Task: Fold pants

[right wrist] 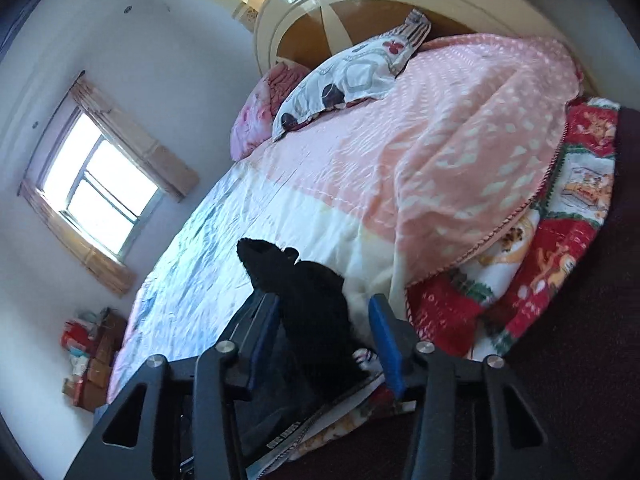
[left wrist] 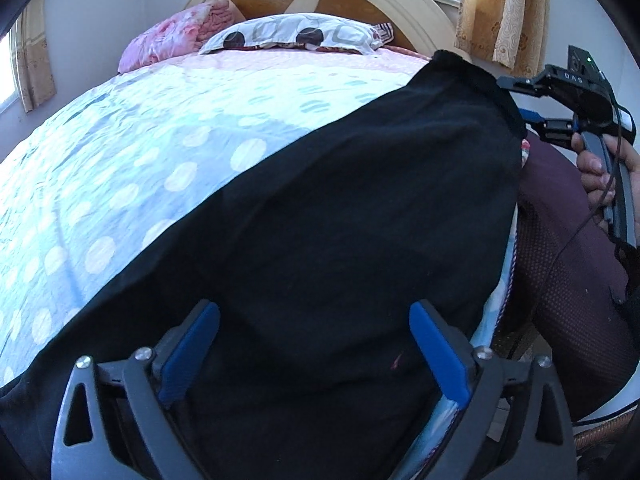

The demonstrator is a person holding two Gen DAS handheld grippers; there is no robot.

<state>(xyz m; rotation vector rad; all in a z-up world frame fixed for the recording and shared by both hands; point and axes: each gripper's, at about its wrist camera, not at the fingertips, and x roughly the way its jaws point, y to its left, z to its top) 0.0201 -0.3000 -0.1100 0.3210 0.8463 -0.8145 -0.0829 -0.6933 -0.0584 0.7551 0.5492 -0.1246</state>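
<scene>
Black pants [left wrist: 340, 208] lie spread across the near side of the bed [left wrist: 120, 152], one end reaching toward the bed's right edge. Left tongs [left wrist: 314, 344]: jaws spread wide above the cloth, blue pads on either side of a fold, gripping nothing. Right tongs [right wrist: 324, 332]: jaws about half apart with a bunched end of the pants between them; the left pad touches the cloth, the right pad stands clear, so a firm hold cannot be confirmed. A hand [left wrist: 600, 176] holds the right tongs' handle at the bed's edge. The pants' near hem is cut off by the frame. A patterned pillow [left wrist: 296, 36] and a pink blanket [right wrist: 460, 152] occupy the head end; the dotted sheet beyond the pants lies open.
</scene>
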